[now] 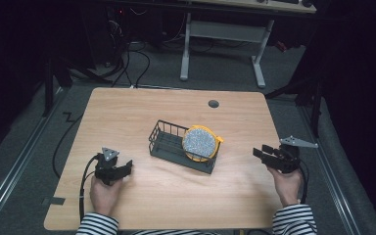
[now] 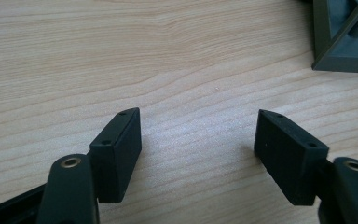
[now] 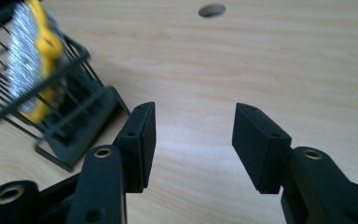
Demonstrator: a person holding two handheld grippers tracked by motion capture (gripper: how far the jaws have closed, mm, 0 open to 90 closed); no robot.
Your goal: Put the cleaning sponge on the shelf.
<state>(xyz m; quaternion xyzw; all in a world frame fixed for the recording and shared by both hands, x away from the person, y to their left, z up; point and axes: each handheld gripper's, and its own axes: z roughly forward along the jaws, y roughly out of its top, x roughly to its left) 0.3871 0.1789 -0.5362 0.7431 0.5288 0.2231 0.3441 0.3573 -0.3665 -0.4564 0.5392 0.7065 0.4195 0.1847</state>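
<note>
Between both tongs: rack (image 1: pixel 169 143) holding plate (image 1: pixel 200 143) | left tongs (image 1: pixel 127 167) wide | right tongs (image 1: pixel 259 152) wide

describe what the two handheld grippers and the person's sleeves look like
Both grippers are black. The left gripper and the right gripper each carry a grey three-cornered plate on top and trail a black cable. The jaws are flat rectangular black blocks with small screw holes, on arms with brass-coloured rivets. The sleeves are striped black and white.
</note>
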